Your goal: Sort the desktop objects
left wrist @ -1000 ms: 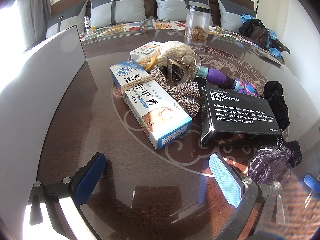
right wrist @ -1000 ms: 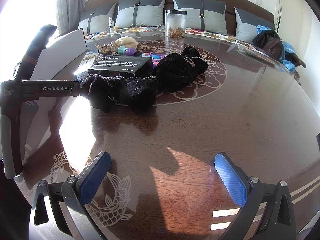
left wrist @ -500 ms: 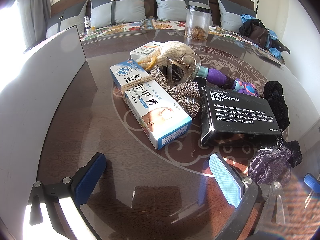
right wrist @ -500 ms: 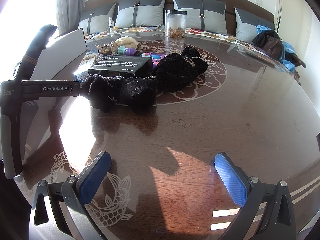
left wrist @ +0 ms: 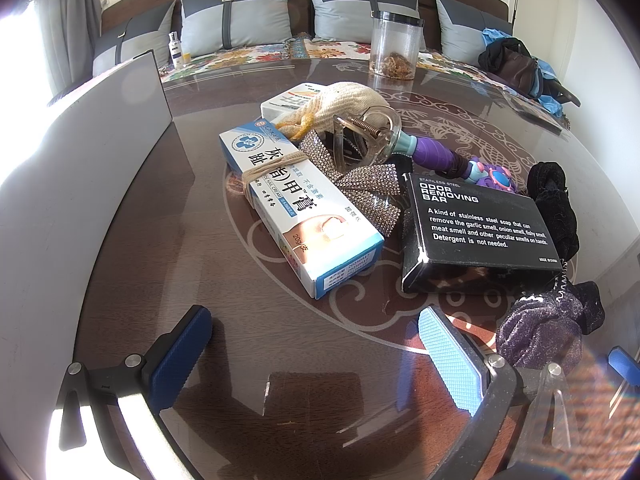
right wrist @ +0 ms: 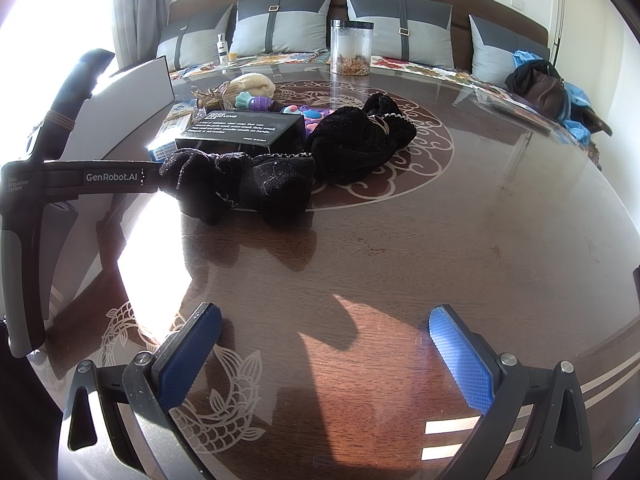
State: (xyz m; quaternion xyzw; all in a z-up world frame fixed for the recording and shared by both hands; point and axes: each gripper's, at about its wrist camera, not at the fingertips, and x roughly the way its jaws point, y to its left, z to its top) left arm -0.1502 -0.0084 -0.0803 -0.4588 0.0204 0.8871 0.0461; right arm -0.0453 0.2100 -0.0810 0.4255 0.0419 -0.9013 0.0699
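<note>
A pile lies mid-table: a white-and-blue cream box (left wrist: pixel 298 204) bound with twine, a rhinestone bow (left wrist: pixel 370 192), a clear hair claw (left wrist: pixel 366 136), a cream pouch (left wrist: pixel 344 98), a purple toy (left wrist: pixel 452 158), a black "Odor Removing Bar" box (left wrist: pixel 478 232) and dark scrunchies (left wrist: pixel 540 332). My left gripper (left wrist: pixel 316 348) is open and empty, just in front of the cream box. My right gripper (right wrist: pixel 324 350) is open and empty over bare table, nearer than the black box (right wrist: pixel 244 130) and the black velvet scrunchies (right wrist: pixel 248 188).
A white upright panel (left wrist: pixel 80 168) stands along the left of the table. A clear jar (left wrist: pixel 394 50) stands at the far edge, before a cushioned bench. The left gripper's body (right wrist: pixel 60 178) crosses the left of the right wrist view.
</note>
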